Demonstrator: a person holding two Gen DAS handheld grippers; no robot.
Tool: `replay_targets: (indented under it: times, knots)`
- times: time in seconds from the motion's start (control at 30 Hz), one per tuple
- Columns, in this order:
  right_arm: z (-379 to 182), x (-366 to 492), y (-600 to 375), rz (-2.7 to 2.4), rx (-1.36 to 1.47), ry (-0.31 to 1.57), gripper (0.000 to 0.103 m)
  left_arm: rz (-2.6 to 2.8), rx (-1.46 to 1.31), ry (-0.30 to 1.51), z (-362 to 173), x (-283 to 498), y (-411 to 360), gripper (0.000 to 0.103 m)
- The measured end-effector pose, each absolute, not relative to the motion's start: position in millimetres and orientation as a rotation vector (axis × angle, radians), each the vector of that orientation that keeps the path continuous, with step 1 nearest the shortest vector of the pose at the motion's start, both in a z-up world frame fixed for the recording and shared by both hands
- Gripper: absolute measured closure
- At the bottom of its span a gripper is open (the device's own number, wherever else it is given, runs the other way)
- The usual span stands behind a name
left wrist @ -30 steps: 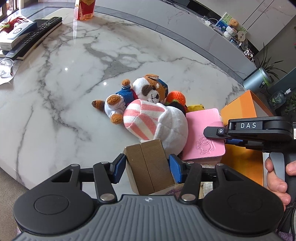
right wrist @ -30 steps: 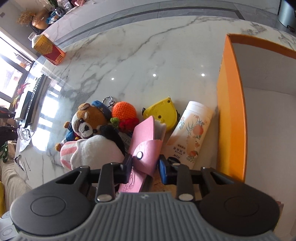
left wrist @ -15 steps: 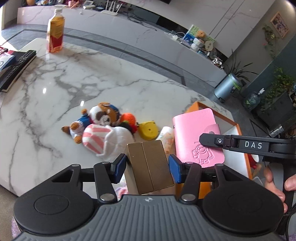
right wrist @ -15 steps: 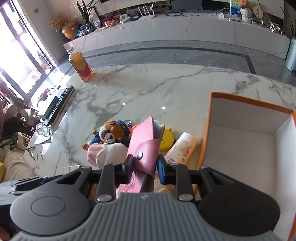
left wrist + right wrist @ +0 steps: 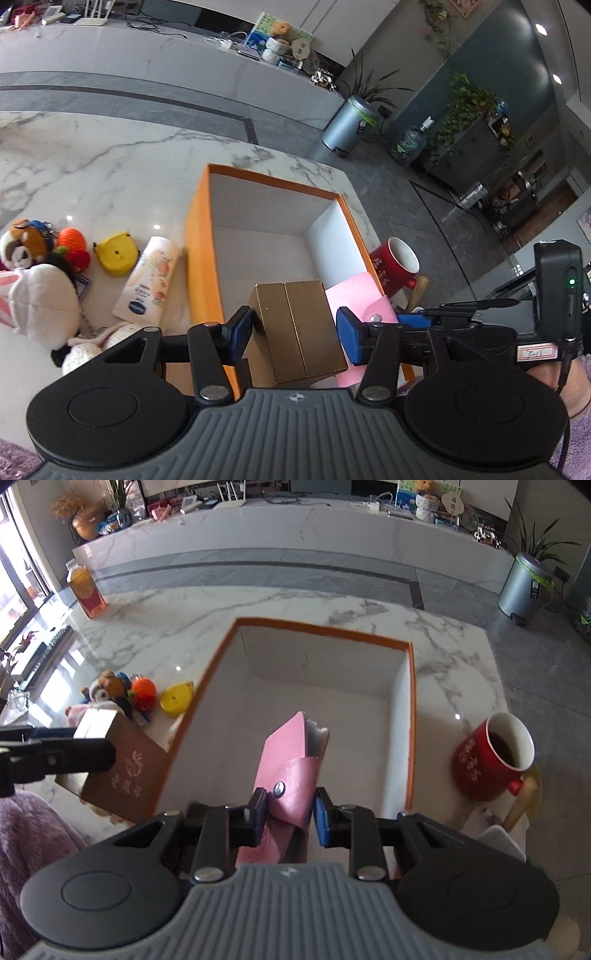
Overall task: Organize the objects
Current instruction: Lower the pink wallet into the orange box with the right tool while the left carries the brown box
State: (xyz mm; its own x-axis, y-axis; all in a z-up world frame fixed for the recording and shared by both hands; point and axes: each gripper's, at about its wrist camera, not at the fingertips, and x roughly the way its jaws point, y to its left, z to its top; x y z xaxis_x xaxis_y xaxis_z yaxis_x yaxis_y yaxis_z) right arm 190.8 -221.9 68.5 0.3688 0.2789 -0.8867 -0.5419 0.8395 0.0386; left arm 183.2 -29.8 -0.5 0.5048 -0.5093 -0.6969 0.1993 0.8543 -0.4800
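Both your grippers pinch cargo: left gripper (image 5: 293, 332) the brown cardboard carton (image 5: 297, 330), right gripper (image 5: 288, 814) the pink snap wallet (image 5: 291, 764), directly above the open orange-walled box (image 5: 221, 653)

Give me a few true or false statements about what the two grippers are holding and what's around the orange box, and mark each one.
1. The left gripper is shut on a brown carton. True.
2. The right gripper holds a yellow tape measure. False: it is shut on a pink card wallet; the yellow tape measure lies on the marble table.
3. The orange box already has toys in it. False: its white inside shows nothing lying in it; the plush toys lie on the table beside it.
4. A red mug stands outside the box. True.
5. The lotion tube stands upright. False: it lies flat beside the box wall.
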Motion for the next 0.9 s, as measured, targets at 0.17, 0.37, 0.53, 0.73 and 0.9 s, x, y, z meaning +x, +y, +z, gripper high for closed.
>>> replay_targets:
  times: [0.17, 0.37, 0.53, 0.73, 0.9]
  knots:
    - [30.2, 208.0, -237.0, 0.495, -0.293, 1.140, 0.074, -0.480, -0.320, 1.014, -24.8, 199.9, -59.6, 0.045]
    - [4.2, 215.4, -236.3, 0.509, -0.313, 1.194, 0.074, -0.476, -0.294, 1.061, -42.6, 208.8, -69.5, 0.045]
    - [1.3, 211.5, -224.2, 0.506, -0.382, 1.186, 0.074, -0.476, -0.293, 1.074, -46.9, 212.9, -72.5, 0.045]
    - [-5.7, 206.1, -213.1, 0.506, -0.468, 1.205, 0.074, -0.473, -0.294, 1.078, -48.2, 212.5, -70.3, 0.045]
    - [-7.6, 210.2, -209.8, 0.505, -0.499, 1.256, 0.072, -0.473, -0.301, 1.080, -48.4, 212.0, -69.2, 0.045]
